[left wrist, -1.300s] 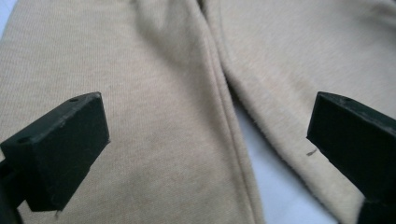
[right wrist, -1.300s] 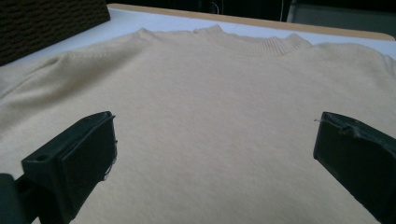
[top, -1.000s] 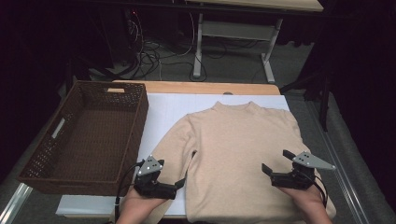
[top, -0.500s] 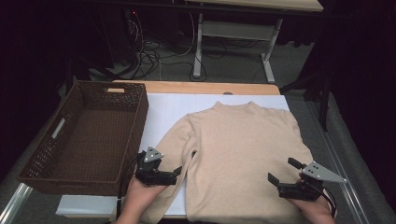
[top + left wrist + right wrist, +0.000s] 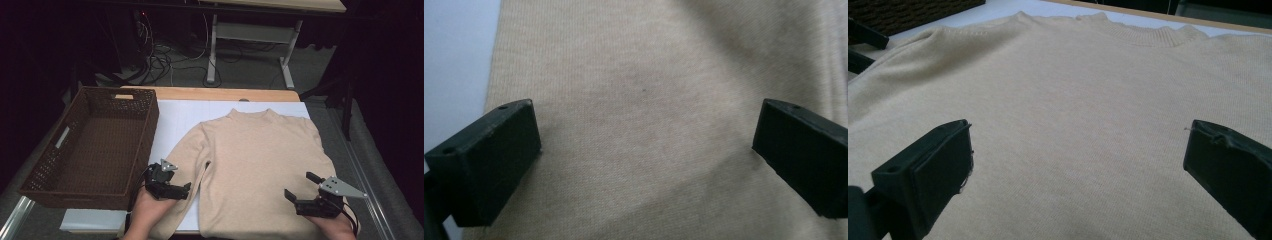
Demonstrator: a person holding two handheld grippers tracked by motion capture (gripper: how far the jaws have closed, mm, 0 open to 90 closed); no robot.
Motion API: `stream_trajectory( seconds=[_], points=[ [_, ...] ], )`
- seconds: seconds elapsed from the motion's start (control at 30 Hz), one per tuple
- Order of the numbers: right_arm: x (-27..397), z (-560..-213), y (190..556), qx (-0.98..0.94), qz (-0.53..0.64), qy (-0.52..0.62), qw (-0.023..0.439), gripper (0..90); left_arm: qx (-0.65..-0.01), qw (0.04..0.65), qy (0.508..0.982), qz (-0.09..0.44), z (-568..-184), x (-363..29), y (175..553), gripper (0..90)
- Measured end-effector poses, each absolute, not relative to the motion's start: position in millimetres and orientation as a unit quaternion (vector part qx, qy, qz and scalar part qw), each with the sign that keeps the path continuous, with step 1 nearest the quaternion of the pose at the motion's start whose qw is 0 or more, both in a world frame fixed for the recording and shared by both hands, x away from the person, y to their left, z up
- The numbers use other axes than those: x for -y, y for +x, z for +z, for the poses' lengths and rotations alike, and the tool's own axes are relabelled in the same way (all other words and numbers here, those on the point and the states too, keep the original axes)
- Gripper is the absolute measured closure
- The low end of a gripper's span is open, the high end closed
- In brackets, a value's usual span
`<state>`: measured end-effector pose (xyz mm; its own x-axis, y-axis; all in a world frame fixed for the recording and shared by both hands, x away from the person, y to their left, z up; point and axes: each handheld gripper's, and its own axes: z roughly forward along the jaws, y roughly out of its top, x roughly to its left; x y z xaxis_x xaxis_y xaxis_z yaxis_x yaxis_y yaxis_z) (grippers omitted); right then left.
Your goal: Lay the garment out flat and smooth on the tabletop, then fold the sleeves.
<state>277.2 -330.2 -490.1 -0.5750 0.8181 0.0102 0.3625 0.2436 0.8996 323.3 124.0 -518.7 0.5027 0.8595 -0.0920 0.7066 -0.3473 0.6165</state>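
A beige sweater (image 5: 260,170) is laid flat on the white-covered counter (image 5: 180,115), collar at the far side, hem at the near edge. The left tool (image 5: 170,186) is held with jaws spread wide over the sweater's left sleeve near the cuff, nothing gripped; in the left gripper view knit fabric is seen between the jaws. The right tool (image 5: 302,192) is held wide apart over the near right part of the body, also gripping nothing. A brown wicker basket (image 5: 145,130) is set at the left, just beside the sleeve.
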Motion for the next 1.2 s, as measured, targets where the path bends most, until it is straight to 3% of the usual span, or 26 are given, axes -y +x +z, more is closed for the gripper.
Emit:
stream_trajectory(
  seconds=[0.3,0.57,0.73,1.0,1.2],
  points=[
    [330,-491,277,-0.752,0.471,0.394,0.240,0.2,-0.478,0.300,0.814,0.140,-519,-121,320,5.8],
    [330,-487,277,-0.744,0.479,0.397,0.243,0.6,-0.461,0.325,0.813,0.144,-519,-122,315,29.6],
    [330,-486,276,-0.741,0.482,0.399,0.244,0.7,-0.453,0.335,0.813,0.145,-519,-121,312,49.1],
    [327,-486,280,-0.736,0.488,0.403,0.240,1.0,-0.445,0.346,0.813,0.147,-520,-122,310,70.1],
    [323,-488,283,-0.738,0.485,0.401,0.243,1.0,-0.455,0.356,0.805,0.137,-520,-125,310,75.9]
  ],
)
